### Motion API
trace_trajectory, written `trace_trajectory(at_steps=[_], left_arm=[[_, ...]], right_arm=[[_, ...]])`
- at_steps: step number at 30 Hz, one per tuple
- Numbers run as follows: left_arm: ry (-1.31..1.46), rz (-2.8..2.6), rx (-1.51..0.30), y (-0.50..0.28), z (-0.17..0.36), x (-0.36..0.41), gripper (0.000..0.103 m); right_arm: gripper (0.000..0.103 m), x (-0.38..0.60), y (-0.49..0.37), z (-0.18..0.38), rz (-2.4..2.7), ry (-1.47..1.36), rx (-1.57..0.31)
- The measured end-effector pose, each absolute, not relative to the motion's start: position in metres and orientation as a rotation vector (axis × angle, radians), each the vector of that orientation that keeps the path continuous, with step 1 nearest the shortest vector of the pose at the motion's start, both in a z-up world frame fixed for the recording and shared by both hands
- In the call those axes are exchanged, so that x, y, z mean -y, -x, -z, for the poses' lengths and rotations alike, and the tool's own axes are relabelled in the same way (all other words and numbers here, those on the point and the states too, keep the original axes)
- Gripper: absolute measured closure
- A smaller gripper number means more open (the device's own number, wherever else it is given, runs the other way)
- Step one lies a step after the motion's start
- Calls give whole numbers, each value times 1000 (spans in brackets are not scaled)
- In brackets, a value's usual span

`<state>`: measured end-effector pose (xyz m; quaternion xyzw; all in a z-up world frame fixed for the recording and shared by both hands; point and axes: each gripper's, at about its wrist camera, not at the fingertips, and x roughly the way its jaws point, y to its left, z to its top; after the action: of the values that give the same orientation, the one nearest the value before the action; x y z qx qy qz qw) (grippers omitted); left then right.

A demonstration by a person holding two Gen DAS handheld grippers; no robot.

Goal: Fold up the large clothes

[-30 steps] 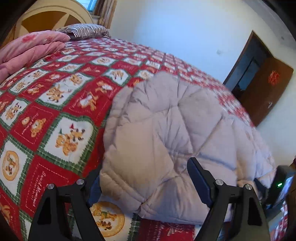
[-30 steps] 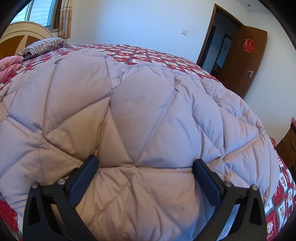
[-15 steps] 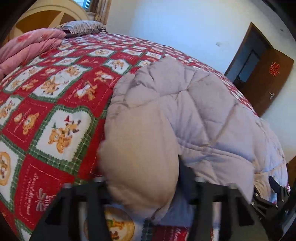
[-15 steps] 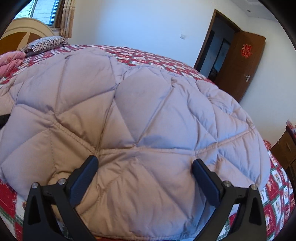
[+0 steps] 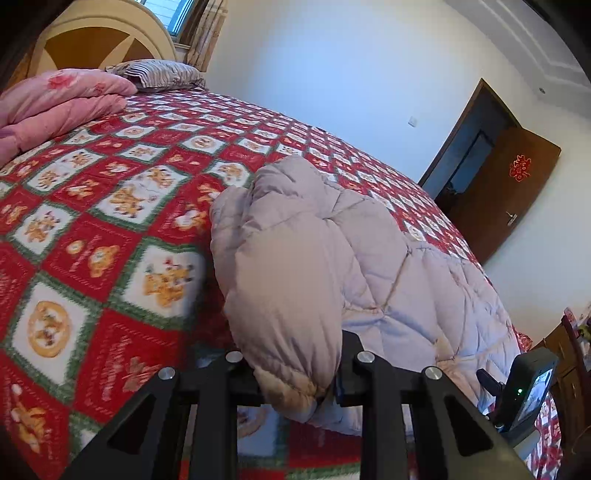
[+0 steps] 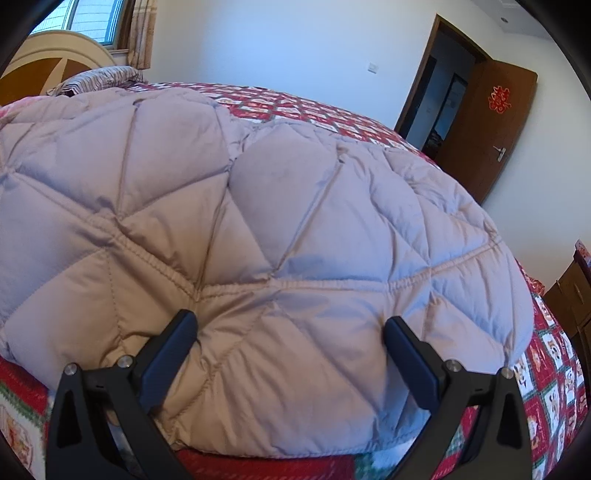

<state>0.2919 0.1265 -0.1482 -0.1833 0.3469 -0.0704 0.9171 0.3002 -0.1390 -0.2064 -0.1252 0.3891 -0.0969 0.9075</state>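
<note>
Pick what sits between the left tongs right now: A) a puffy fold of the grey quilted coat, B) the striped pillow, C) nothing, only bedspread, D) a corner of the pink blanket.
A: in the left wrist view the left tongs are closing around a bunched fold of the grey quilted coat; the pink blanket and striped pillow lie far off by the headboard.

You are getting soft, cool daylight from the window (image 5: 173,18) at upper left; fisheye bending is darkening the corners, and the bedspread (image 5: 110,229) is blurring lower left.
</note>
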Motion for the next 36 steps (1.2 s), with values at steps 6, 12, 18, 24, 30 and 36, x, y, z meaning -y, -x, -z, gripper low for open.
trace_trajectory(at_steps=[6, 12, 18, 24, 30, 36], left_arm=[[342, 64, -700, -281, 133, -160, 79], [242, 44, -610, -281, 95, -143, 80], [151, 122, -497, -290, 49, -74, 80], [30, 276, -421, -300, 18, 22, 80], [-117, 442, -445, -310, 37, 127, 81], [-320, 553, -536, -302, 102, 212, 81]], right_arm=[[0, 110, -289, 203, 100, 274, -790], [0, 151, -273, 162, 35, 202, -734], [0, 249, -266, 140, 228, 74, -685], [0, 335, -266, 136, 409, -6, -714], [0, 403, -235, 132, 524, -69, -718], [0, 436, -218, 150, 566, -128, -754]])
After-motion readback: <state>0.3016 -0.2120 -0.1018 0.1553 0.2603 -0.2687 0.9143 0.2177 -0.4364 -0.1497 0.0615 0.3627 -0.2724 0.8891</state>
